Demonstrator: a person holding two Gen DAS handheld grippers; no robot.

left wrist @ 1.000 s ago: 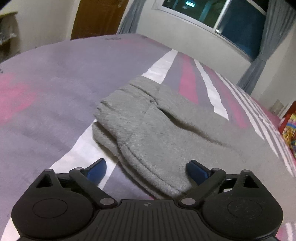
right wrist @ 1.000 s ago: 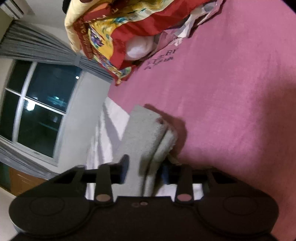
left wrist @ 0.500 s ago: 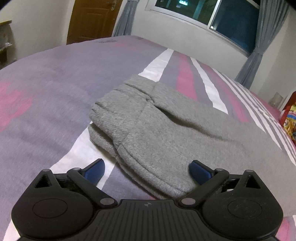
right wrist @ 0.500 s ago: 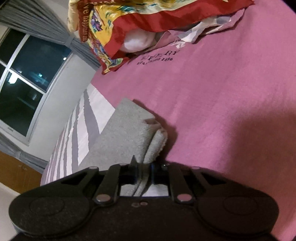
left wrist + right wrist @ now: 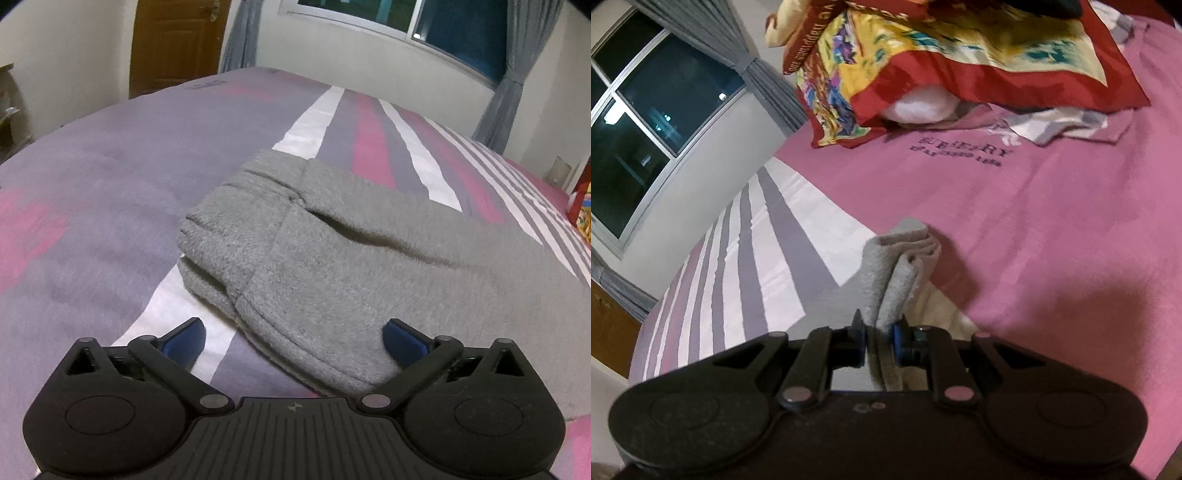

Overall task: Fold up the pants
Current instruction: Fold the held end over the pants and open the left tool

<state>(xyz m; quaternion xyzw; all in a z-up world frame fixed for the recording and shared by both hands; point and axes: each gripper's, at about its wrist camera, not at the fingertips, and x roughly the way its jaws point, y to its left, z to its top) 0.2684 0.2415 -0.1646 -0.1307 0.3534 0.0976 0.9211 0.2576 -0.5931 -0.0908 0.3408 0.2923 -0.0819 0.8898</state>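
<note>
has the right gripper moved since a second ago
Yes. The right gripper, shut on the pants, has lifted the cloth and rolled: the window has swung up in its view.

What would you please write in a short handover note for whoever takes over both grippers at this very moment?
Left gripper: jaws opening wide, one pad on each side of the near edge of the grey pants, not pressing on them.
Right gripper: shut on the stacked leg ends of the pants, lifting them off the bedspread.
Done: the pants lie folded lengthwise across the striped bedspread, waistband end by the left gripper.
Left: carry the held leg ends over toward the waistband, lay them down, release and smooth.
</note>
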